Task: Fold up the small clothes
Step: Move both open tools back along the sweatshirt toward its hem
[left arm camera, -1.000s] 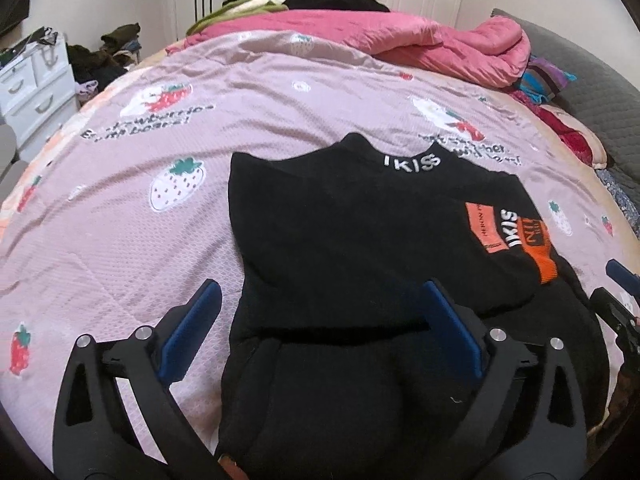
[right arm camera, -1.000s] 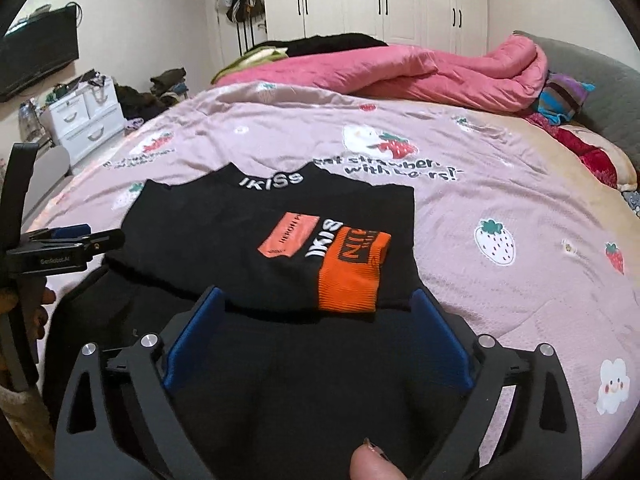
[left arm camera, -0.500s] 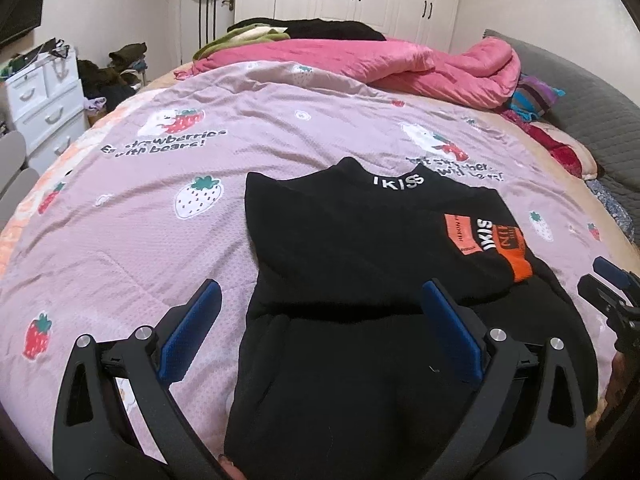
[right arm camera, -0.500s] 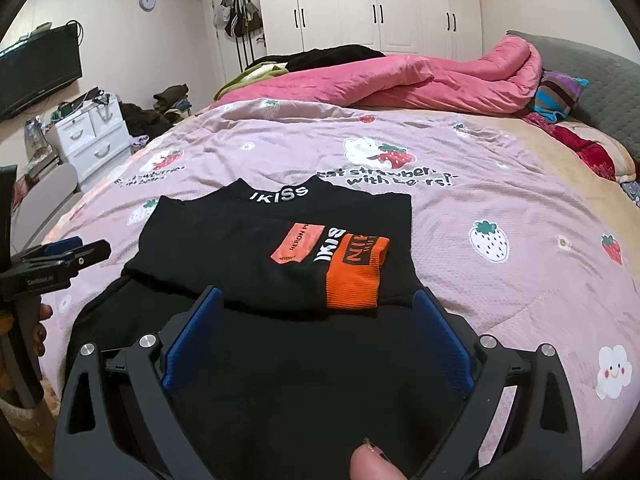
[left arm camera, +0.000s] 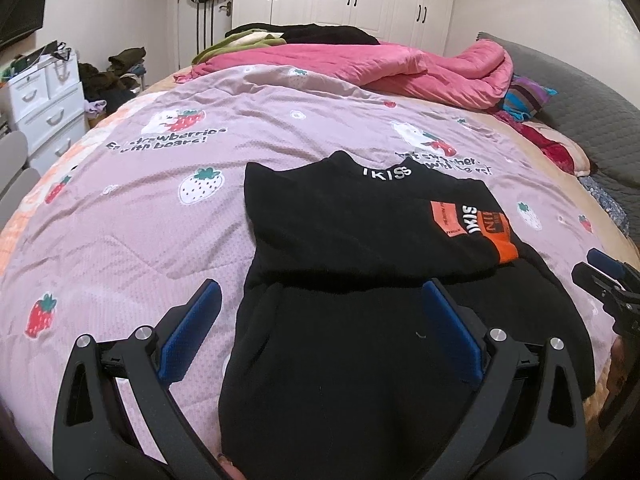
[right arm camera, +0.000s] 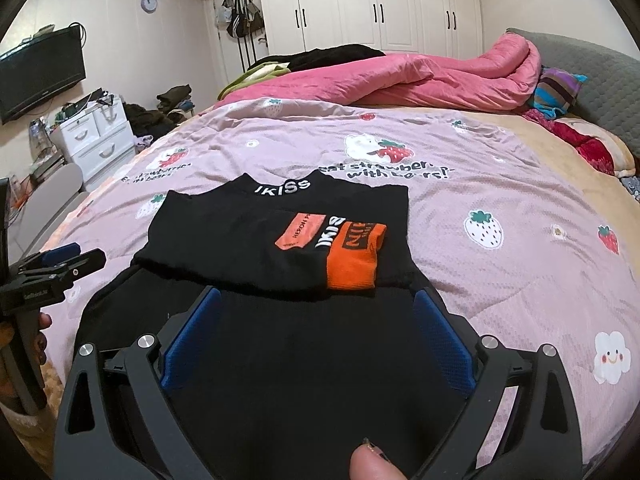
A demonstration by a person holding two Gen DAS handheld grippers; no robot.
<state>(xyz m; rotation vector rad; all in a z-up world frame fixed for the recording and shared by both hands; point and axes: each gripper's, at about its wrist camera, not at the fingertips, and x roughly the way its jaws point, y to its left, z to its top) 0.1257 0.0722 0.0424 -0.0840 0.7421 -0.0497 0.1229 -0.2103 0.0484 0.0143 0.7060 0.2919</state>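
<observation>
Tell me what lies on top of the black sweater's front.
An orange-cuffed sleeve lies folded across the black sweater, just below the collar lettering. The chest under that sleeve is covered, so any print there cannot be seen.

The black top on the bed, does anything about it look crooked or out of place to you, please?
Nothing is damaged. The black top lies flat on the pink bedspread, but its orange sleeve cuff sits folded across the chest, and the near half spreads wider than the folded part. Both grippers are open, holding nothing.
</observation>
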